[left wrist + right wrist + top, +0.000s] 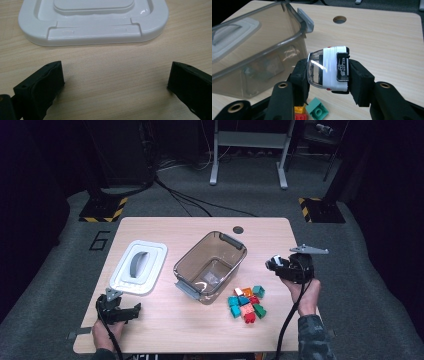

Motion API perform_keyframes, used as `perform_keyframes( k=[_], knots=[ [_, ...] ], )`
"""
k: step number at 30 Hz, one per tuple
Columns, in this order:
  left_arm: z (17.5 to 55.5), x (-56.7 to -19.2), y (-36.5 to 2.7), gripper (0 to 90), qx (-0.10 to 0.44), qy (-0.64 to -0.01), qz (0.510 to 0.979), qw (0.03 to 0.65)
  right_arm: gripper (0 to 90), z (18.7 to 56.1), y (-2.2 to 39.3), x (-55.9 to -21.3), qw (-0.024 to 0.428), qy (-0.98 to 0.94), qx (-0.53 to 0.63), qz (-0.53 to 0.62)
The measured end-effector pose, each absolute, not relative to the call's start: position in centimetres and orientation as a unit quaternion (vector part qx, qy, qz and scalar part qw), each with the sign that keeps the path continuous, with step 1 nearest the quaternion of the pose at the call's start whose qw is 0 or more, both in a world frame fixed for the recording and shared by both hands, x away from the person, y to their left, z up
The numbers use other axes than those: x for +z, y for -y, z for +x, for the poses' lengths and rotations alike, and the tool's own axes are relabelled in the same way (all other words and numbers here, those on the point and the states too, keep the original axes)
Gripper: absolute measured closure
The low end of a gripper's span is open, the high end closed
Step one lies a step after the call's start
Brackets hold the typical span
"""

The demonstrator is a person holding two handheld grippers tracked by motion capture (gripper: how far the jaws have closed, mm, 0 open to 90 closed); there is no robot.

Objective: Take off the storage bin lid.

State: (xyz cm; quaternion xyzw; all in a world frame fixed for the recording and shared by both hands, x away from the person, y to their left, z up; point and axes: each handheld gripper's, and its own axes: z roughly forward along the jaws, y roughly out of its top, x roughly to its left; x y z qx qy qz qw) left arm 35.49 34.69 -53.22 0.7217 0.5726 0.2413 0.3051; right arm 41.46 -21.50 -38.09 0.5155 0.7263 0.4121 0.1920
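Note:
My right gripper (pixel 328 72) is shut on a small white toy car (pixel 329 70) with a clear windscreen, held above the table to the right of the smoky clear bin (pixel 254 57). From above, that gripper (pixel 276 264) hovers right of the bin (pixel 210 266) and above a pile of coloured bricks (pixel 247 304). My left gripper (pixel 131 311) rests low at the front left, open, its jaws wide apart over bare wood (pixel 115 72). Just ahead of it lies the white lid (pixel 92 21), upside up with a grey handle (pixel 138 264).
The bin holds something small and pale on its floor (pixel 210 279). A round cable hole (pixel 238 229) sits near the table's far edge. Green, yellow and red bricks (pixel 312 111) lie under the right gripper. Floor stands and cables lie beyond the table.

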Motion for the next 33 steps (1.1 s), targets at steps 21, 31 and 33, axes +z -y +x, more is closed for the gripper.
perform_keyframes(
  k=[21,31,33],
  knots=[
    [35.6,-53.2,-34.7,0.4,0.241,-0.572,0.722,0.306,54.2,44.7,17.9,-33.4,0.186,-0.739,0.433,0.481],
    [35.6,-53.2,-34.8,0.7,0.242,-0.571,0.722,0.306,54.1,46.0,15.9,-32.9,0.165,-0.748,0.439,0.471],
    [35.6,-53.2,-34.7,0.7,0.242,-0.572,0.721,0.307,54.2,46.3,15.6,-32.8,0.164,-0.749,0.436,0.47]
  ],
)
